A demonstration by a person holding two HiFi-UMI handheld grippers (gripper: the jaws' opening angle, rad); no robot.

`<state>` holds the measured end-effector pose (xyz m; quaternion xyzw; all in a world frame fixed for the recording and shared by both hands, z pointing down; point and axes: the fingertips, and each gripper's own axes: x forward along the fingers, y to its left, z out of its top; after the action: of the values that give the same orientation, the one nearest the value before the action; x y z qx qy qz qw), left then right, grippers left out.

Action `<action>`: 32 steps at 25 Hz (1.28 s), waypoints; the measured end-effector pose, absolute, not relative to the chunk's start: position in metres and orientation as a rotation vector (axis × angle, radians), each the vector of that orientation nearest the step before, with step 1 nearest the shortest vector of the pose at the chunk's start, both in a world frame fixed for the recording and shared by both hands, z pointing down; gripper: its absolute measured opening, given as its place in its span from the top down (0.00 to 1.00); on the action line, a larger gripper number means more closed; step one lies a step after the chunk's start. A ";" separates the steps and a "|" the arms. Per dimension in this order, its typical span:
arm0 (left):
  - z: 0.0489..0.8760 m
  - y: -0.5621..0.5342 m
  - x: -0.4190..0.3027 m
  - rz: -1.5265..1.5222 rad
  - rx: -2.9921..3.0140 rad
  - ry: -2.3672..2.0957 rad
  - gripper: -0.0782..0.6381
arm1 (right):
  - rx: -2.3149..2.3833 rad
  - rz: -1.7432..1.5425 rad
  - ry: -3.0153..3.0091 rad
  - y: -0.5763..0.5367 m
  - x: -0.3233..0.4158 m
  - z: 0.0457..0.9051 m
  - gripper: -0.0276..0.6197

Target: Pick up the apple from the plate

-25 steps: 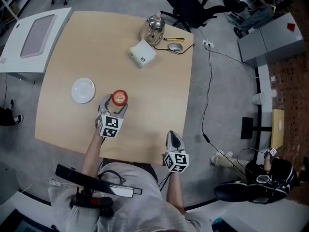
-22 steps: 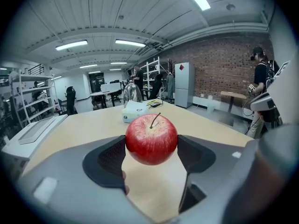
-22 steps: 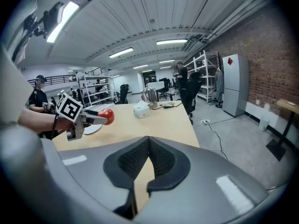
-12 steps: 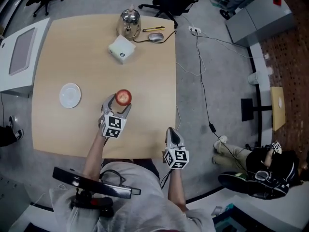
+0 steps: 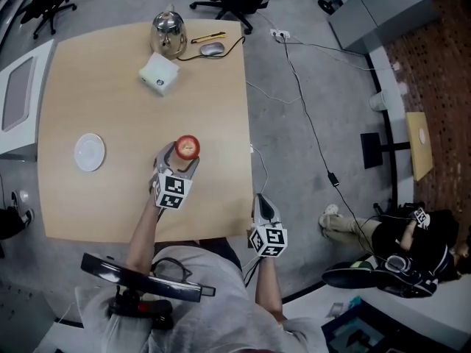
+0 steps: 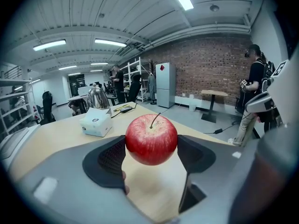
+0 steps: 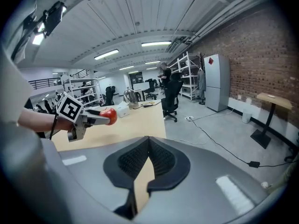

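The left gripper point(image 5: 184, 153) clamps the red apple point(image 5: 186, 146) between its jaws at frame centre, above the pale wooden table point(image 5: 110, 109). The white plate point(image 5: 89, 152) lies well apart at left. The right gripper point(image 5: 263, 206), lower centre, has its jaws pressed together on nothing. The print on the white box point(image 5: 159, 74) is too small to read. The floor point(image 5: 316, 116) is grey and there is a brick wall point(image 6: 210, 59).

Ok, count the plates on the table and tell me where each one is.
1. One white plate lies near the left edge of the table, bare. The apple is off it, clamped in the tongs of the left gripper. No other plate shows; none seems hidden.
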<state>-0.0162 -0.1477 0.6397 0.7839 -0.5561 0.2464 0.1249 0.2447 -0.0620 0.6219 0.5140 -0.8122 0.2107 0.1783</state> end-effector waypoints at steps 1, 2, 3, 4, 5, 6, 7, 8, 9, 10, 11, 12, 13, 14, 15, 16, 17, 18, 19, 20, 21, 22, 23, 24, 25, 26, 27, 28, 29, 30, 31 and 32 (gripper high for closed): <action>0.640 -0.149 -0.010 0.721 2.289 -1.614 0.38 | 1.461 0.600 -2.293 -0.062 0.250 0.622 0.95; 0.641 -0.151 -0.005 0.723 2.293 -1.608 0.38 | 1.466 0.603 -2.288 -0.061 0.256 0.622 0.95; 0.641 -0.153 0.001 0.726 2.296 -1.602 0.38 | 1.471 0.607 -2.283 -0.061 0.262 0.622 0.95; 0.641 -0.155 0.007 0.729 2.299 -1.596 0.38 | 1.477 0.611 -2.279 -0.061 0.267 0.622 0.95; 0.642 -0.157 0.012 0.732 2.302 -1.591 0.38 | 1.482 0.615 -2.274 -0.061 0.273 0.622 0.95; 0.643 -0.159 0.018 0.735 2.306 -1.585 0.38 | 1.488 0.618 -2.269 -0.062 0.278 0.622 0.95; 0.645 -0.161 0.023 0.738 2.310 -1.578 0.38 | 1.495 0.622 -2.264 -0.062 0.284 0.623 0.95; 0.646 -0.163 0.029 0.741 2.314 -1.571 0.38 | 1.502 0.627 -2.258 -0.061 0.290 0.623 0.95; 0.648 -0.165 0.035 0.745 2.319 -1.563 0.38 | 1.509 0.631 -2.252 -0.061 0.295 0.624 0.95; 0.649 -0.166 0.041 0.749 2.322 -1.555 0.38 | 1.516 0.635 -2.245 -0.061 0.301 0.624 0.95; 0.651 -0.168 0.046 0.754 2.325 -1.547 0.38 | 1.523 0.639 -2.238 -0.062 0.307 0.625 0.95; 0.653 -0.170 0.051 0.759 2.327 -1.538 0.38 | 1.531 0.644 -2.231 -0.062 0.312 0.626 0.95; 0.655 -0.172 0.056 0.763 2.330 -1.530 0.38 | 1.538 0.648 -2.225 -0.063 0.316 0.627 0.95; 0.657 -0.174 0.060 0.767 2.333 -1.521 0.38 | 1.545 0.652 -2.220 -0.064 0.320 0.628 0.95; 0.660 -0.176 0.065 0.771 2.337 -1.512 0.38 | 1.551 0.656 -2.214 -0.064 0.324 0.629 0.95; 0.662 -0.178 0.070 0.774 2.343 -1.502 0.38 | 1.557 0.659 -2.209 -0.065 0.328 0.630 0.95; 0.664 -0.179 0.074 0.780 2.348 -1.492 0.38 | 1.563 0.661 -2.205 -0.066 0.331 0.631 0.95; 0.666 -0.181 0.079 0.789 2.355 -1.482 0.38 | 1.569 0.664 -2.201 -0.067 0.334 0.632 0.95; 0.670 -0.183 0.084 0.800 2.363 -1.472 0.38 | 1.573 0.668 -2.197 -0.068 0.338 0.634 0.95; 0.674 -0.186 0.089 0.811 2.370 -1.462 0.38 | 1.577 0.673 -2.193 -0.070 0.342 0.636 0.95; 0.678 -0.188 0.095 0.821 2.377 -1.452 0.38 | 1.580 0.678 -2.188 -0.071 0.346 0.639 0.95; 0.681 -0.191 0.101 0.827 2.383 -1.440 0.38 | 1.583 0.683 -2.182 -0.073 0.351 0.641 0.95; 0.684 -0.192 0.105 0.832 2.387 -1.429 0.38 | 1.585 0.687 -2.177 -0.073 0.354 0.642 0.95; 0.686 -0.192 0.109 0.837 2.391 -1.418 0.38 | 1.586 0.690 -2.172 -0.073 0.357 0.642 0.95; 0.687 -0.193 0.111 0.842 2.394 -1.409 0.38 | 1.587 0.692 -2.168 -0.074 0.359 0.642 0.95; 0.689 -0.193 0.114 0.850 2.398 -1.400 0.38 | 1.588 0.693 -2.165 -0.075 0.361 0.642 0.95; 0.692 -0.194 0.117 0.858 2.402 -1.390 0.38 | 1.589 0.693 -2.164 -0.076 0.364 0.642 0.95; 0.694 -0.193 0.119 0.867 2.405 -1.381 0.38 | 1.591 0.693 -2.163 -0.077 0.365 0.642 0.95; 0.696 -0.192 0.121 0.875 2.406 -1.371 0.38 | 1.591 0.693 -2.163 -0.077 0.366 0.641 0.95; 0.697 -0.191 0.122 0.881 2.407 -1.362 0.38 | 1.591 0.694 -2.163 -0.078 0.367 0.640 0.95; 0.698 -0.190 0.124 0.886 2.408 -1.354 0.37 | 1.591 0.696 -2.163 -0.078 0.367 0.639 0.95; 0.699 -0.190 0.126 0.889 2.408 -1.349 0.37 | 1.591 0.699 -2.163 -0.079 0.368 0.640 0.95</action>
<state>0.1256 -0.1901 0.6992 0.8244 -0.4618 0.3044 0.1204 0.3684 -0.0788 0.6397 0.5638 -0.7664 0.2476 0.1827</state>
